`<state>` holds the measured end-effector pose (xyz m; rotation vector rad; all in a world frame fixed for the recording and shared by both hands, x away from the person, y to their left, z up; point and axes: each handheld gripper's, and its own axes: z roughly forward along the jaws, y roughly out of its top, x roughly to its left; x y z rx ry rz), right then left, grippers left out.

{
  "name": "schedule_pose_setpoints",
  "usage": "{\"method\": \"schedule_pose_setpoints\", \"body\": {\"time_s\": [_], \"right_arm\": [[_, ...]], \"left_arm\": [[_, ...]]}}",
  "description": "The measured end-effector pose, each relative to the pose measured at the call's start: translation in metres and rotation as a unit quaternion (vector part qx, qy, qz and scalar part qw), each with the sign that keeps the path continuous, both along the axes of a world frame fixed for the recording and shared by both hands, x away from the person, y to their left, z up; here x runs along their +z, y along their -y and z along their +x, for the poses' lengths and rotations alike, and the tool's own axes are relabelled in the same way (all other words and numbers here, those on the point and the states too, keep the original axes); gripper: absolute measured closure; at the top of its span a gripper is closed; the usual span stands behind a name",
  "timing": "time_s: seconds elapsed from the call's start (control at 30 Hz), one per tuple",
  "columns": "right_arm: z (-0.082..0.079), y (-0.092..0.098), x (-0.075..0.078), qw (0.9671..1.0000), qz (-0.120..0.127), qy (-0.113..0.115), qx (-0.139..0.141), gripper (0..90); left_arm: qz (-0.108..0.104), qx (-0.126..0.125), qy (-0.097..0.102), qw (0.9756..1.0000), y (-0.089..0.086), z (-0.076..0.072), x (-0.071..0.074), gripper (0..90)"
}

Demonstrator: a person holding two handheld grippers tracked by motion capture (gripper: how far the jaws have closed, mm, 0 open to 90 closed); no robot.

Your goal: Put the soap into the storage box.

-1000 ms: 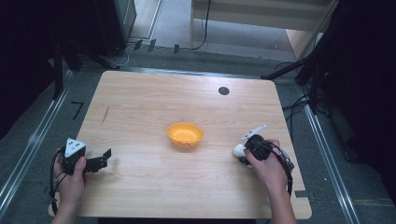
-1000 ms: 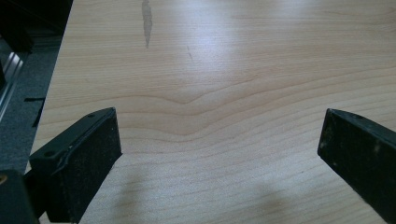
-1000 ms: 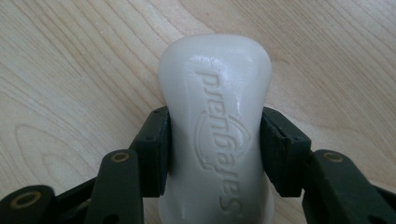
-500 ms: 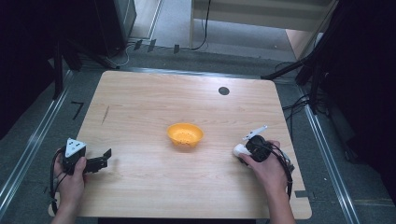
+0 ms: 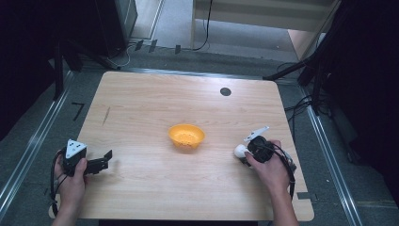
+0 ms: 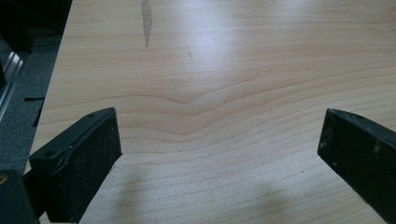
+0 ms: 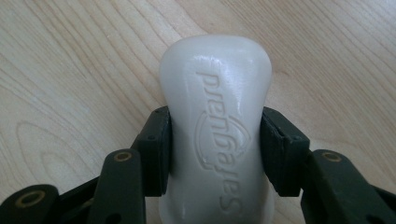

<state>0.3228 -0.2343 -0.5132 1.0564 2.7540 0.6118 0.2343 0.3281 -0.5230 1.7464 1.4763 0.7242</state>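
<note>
an orange bowl sits near the middle of the wooden table, and everything else is placed from it. to the right of the bowl and a little nearer the person, the right gripper is held low over the table by the right hand, its tip pointing back toward the bowl. a white bar of soap is clamped between its two black jaws: in the right gripper view the jaw pads press flat against both long sides of the bar, about halfway along it, with the rounded far end sticking out past the tips and the near end reaching back between the arms. raised lettering runs along the top face of the soap. in the high view the soap shows as a white lump at the gripper's tip, apart from the bowl

well to the left of the bowl, near the table's left edge, the left hand holds the left gripper. its jaws are spread wide with bare wood between them
</note>
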Motion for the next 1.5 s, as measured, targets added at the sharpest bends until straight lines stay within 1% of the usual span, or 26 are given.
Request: {"method": "schedule_pose_setpoints", "body": {"time_s": [0.1,0.13,0.2,0.23,0.27,0.4,0.5,0.53,0.6,0.63,0.67,0.8,0.83,0.93,1.1,1.13,1.2,1.23,1.3,1.5], "right_arm": [[0.0,-0.001,0.0,1.0,-0.002,0.002,0.006,50.8],[0.0,-0.003,0.001,0.9999,-0.004,0.006,0.014,50.8],[0.0,-0.004,0.002,0.9998,-0.006,0.006,0.016,50.8],[0.001,-0.005,0.004,0.9997,-0.007,0.011,0.019,50.9],[0.001,-0.007,0.008,0.9997,-0.002,0.015,0.021,50.8],[0.003,-0.011,0.014,0.9994,-0.003,0.02,0.029,50.9],[0.005,-0.016,0.02,0.9991,0.003,0.02,0.038,50.9],[0.007,-0.021,0.023,0.9988,0.003,0.021,0.045,50.9],[0.008,-0.023,0.024,0.9986,0.004,0.021,0.049,50.9],[0.01,-0.028,0.027,0.9981,0.0,0.024,0.057,50.8],[0.011,-0.031,0.028,0.9978,0.0,0.025,0.061,50.9],[0.014,-0.036,0.031,0.997,0.006,0.024,0.074,50.9],[0.016,-0.042,0.034,0.9965,0.006,0.023,0.08,50.8],[0.019,-0.048,0.036,0.9956,0.008,0.023,0.09,50.8],[0.024,-0.057,0.04,0.9947,0.009,0.023,0.1,50.8],[0.025,-0.06,0.04,0.9941,0.007,0.024,0.106,50.8],[0.026,-0.066,0.042,0.994,0.004,0.018,0.108,50.8],[0.028,-0.069,0.043,0.9929,0.003,0.021,0.117,50.8],[0.029,-0.075,0.045,0.9922,0.002,0.02,0.123,50.8],[0.033,-0.086,0.05,0.9907,0.0,0.019,0.135,50.8]], "left_arm": [[0.0,0.0,0.0,1.0,0.0,0.0,0.0,0.0],[0.0,0.0,0.001,1.0,0.0,0.0,0.0,0.0],[0.0,0.0,0.001,1.0,0.0,0.0,0.0,0.0],[0.0,0.0,0.001,1.0,0.0,0.0,0.0,0.0],[0.0,-0.001,0.001,1.0,0.0,0.0,0.0,0.0],[0.0,0.0,0.001,1.0,0.0,0.0,0.0,0.0],[0.0,0.0,0.001,1.0,0.0,0.0,0.0,0.0],[0.0,0.0,0.001,1.0,0.0,0.0,0.0,0.0],[0.0,-0.001,0.002,1.0,0.0,0.0,0.0,0.0],[0.002,-0.001,0.001,1.0,0.0,0.0,0.0,0.0],[0.002,-0.001,0.002,1.0,0.001,0.0,0.0,0.0],[0.002,-0.001,0.002,1.0,0.001,0.0,0.0,0.0],[0.002,-0.001,0.002,1.0,0.0,0.0,0.0,0.0],[0.002,-0.002,0.001,1.0,0.0,0.0,0.0,0.0],[0.003,-0.001,0.003,1.0,0.0,0.0,0.0,0.0],[0.003,0.001,0.004,1.0,0.001,-0.001,0.0,0.0],[0.003,0.002,0.007,1.0,0.001,-0.001,0.0,0.0],[0.005,0.002,0.007,1.0,0.001,-0.001,0.0,0.0],[0.008,0.002,0.007,0.9999,0.002,-0.001,0.0,0.0],[0.007,0.001,0.006,1.0,0.002,0.0,0.0,0.0]]}}
